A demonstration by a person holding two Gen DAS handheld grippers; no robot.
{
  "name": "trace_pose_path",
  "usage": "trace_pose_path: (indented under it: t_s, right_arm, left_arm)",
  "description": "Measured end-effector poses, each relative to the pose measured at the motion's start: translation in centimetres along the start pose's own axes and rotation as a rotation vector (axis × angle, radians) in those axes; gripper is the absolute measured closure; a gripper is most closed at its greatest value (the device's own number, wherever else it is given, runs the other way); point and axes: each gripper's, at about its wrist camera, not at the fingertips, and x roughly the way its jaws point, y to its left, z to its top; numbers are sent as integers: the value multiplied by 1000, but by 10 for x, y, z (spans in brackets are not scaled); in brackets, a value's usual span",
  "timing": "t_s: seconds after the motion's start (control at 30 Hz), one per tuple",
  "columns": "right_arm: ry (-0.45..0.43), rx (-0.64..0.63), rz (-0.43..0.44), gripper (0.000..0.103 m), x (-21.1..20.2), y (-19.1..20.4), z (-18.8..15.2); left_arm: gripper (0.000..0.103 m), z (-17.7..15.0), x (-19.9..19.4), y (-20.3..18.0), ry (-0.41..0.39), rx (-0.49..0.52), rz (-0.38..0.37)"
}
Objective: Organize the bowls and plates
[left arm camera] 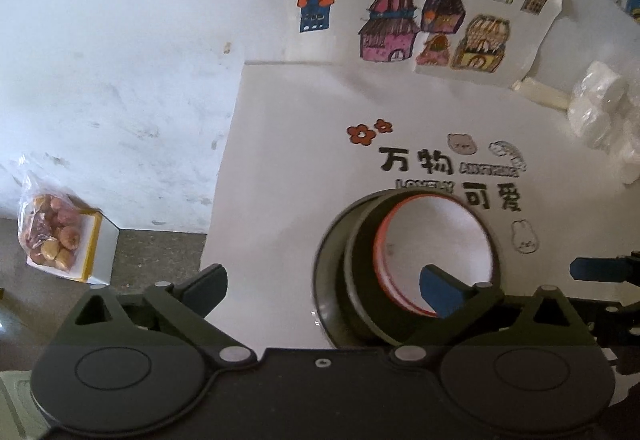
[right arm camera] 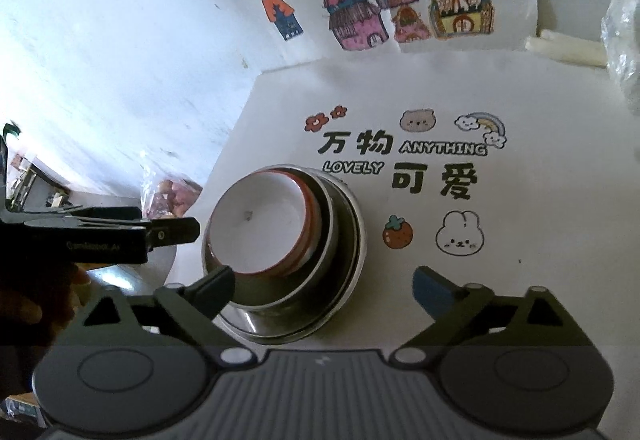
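Observation:
A white bowl with a red rim [left arm camera: 436, 236] sits nested inside two or more steel bowls [left arm camera: 332, 280] on the white table mat [left arm camera: 280, 160]. My left gripper [left arm camera: 322, 290] hangs above the stack's left side. Its jaws are wide open: one pad is over the white bowl, the other over bare mat, and neither touches anything. In the right wrist view the same white bowl [right arm camera: 264, 228] and steel bowls [right arm camera: 348, 240] lie under my right gripper [right arm camera: 325, 288], which is also wide open and holds nothing. The left gripper's finger [right arm camera: 176, 232] shows beside the stack.
The mat's left edge [left arm camera: 224, 168] drops to a grey floor, where a bag of fruit rests on a small box [left arm camera: 52, 236]. House drawings [left arm camera: 400, 0] hang on the wall behind. Plastic-wrapped white items [left arm camera: 600, 112] and a cream stick [left arm camera: 544, 92] lie at the back right.

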Motion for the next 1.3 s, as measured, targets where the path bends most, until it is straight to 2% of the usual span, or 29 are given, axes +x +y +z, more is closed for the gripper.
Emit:
trace_pose_path:
  t_s: [0.3,0.73,1.3]
  right_arm:
    - [-69,-23,3,0,-31,-2,-13]
    - [-145,-22,9,0,-78,1,-41]
    - [-191,-28,-34,0,-104,20,-71]
  left_arm:
    - [1,-26,-25,-17,-39,-46,-15]
    - [1,-68,-72,-39,-162,-61,-14]
    - [1,-103,-107,-28,-216,-82,-21]
